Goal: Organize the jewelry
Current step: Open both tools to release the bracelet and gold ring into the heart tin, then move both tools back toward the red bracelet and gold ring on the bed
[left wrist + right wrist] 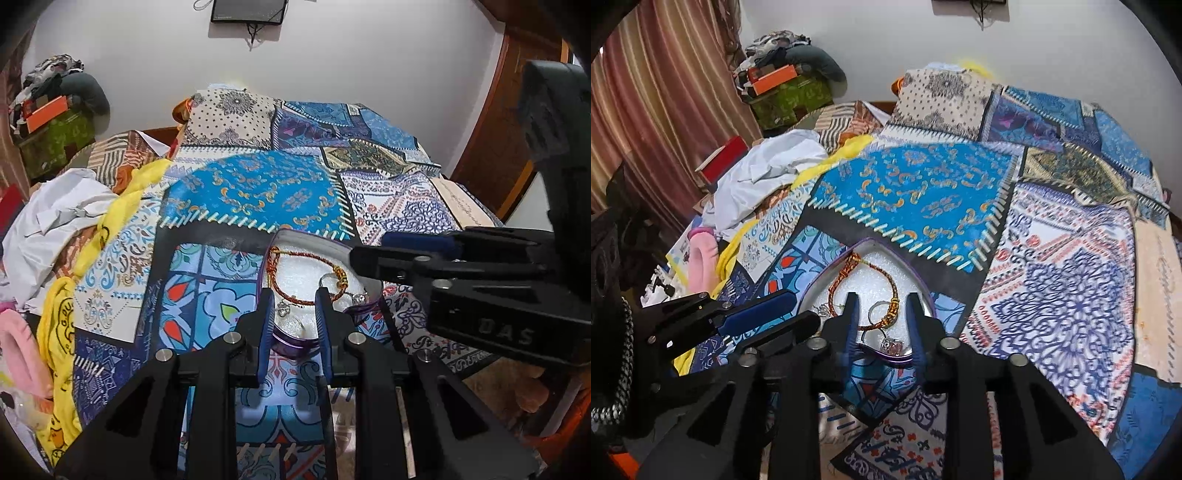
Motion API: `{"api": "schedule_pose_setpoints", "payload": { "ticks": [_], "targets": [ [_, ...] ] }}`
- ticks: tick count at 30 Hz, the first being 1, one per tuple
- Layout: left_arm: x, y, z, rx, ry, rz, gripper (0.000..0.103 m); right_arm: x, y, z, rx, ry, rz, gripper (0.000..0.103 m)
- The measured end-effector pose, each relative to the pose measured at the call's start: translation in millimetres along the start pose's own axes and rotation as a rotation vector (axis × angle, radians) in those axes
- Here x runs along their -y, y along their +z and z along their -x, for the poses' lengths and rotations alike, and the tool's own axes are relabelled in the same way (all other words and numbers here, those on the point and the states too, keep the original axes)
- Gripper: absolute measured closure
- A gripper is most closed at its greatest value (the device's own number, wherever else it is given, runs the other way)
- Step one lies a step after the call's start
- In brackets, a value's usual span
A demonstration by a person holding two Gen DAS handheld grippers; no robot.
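Hovering both grippers over one small tray [334, 246], you crowd the very spot where the jewelry lies. The bangle [295, 275], a red-and-gold cord loop, rests on the white pad inside the tray, with a thin ring [877, 309] just beside its gold wrap and a small silver charm [892, 346] at the tray's near rim. Your left gripper [293, 295] is spread, holding nothing, its blue pads straddling the near part of the bangle. Your right gripper [882, 301] is likewise spread and empty, poised over the same near part.

The likeliest trouble, in my judgement, is a clash: the right gripper reaches across the tray's right side in the left view, close to the left fingers. Closing either one could also catch the bangle together with the ring or charm, since they lie touching or nearly so, and drag the lot out. The tray is light and sits on a soft quilt [255, 192], so a downward push on its rim may tip it and spill everything into the folds, where small pieces would be hard to find.

Left of the tray lie a yellow cloth [59, 325], a white garment [55, 210] and something pink [701, 258], well apart from it. Nothing stands between your fingers and the jewelry but each other.
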State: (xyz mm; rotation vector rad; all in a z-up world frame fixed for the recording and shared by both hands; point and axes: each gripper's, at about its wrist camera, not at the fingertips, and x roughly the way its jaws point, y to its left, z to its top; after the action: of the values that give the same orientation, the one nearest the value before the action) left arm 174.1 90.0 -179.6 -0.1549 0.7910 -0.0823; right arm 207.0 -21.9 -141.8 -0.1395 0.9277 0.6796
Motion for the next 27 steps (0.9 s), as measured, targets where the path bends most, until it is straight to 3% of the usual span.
{"api": "schedule_pose_setpoints", "payload": {
  "ticks": [4,18,27],
  "targets": [
    [3.2,5.3,16.5,0.033,0.014,0.000,0.080,-0.1,3.2,18.5,0.055,-0.029,0.008,0.064],
    [39.7,17.8,70.6,0.139,0.028,-0.050,0.070,9.2,-7.3,94.5,0.209,-0.087,0.004,0.064],
    [77.1,19.6,71.6,0.135,0.012,-0.078,0.066,36.4,-26.9,131.9,0.265,-0.153,-0.019,0.064]
  ]
}}
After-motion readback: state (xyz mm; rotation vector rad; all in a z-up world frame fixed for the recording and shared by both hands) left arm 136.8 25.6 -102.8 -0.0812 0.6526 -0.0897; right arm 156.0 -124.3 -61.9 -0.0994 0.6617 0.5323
